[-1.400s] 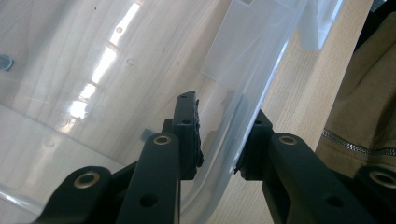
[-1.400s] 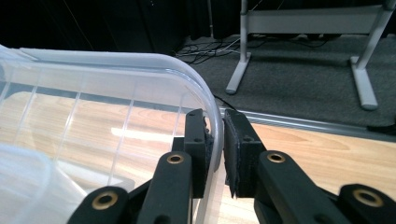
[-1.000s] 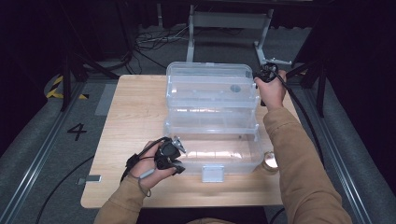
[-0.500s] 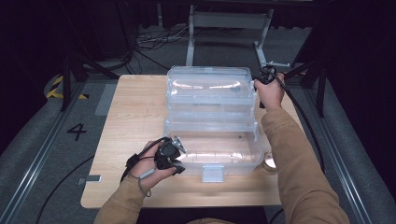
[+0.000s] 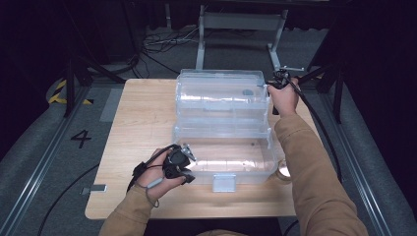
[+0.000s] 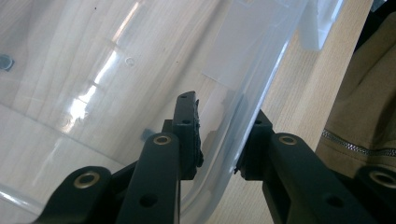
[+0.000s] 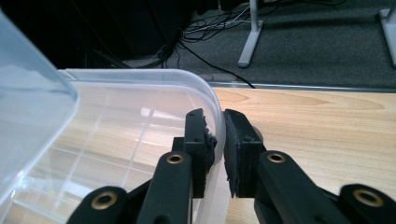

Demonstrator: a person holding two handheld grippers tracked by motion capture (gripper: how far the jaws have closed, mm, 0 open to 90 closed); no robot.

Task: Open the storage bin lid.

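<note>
At table: left gripper (image 5: 183,164) pinches box (image 5: 231,157) wall, wrist low; right gripper (image 7: 215,140) clamps lid (image 7: 140,107) rim, arm outstretched.

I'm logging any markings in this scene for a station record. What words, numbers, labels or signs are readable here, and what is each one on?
"4": a dark numeral on the grey floor mat left of the wooden table, read in the high view.
No wording or label is readable on the clear plastic box.
The yellow and black striped marking on the floor farther back carries no text.
</note>
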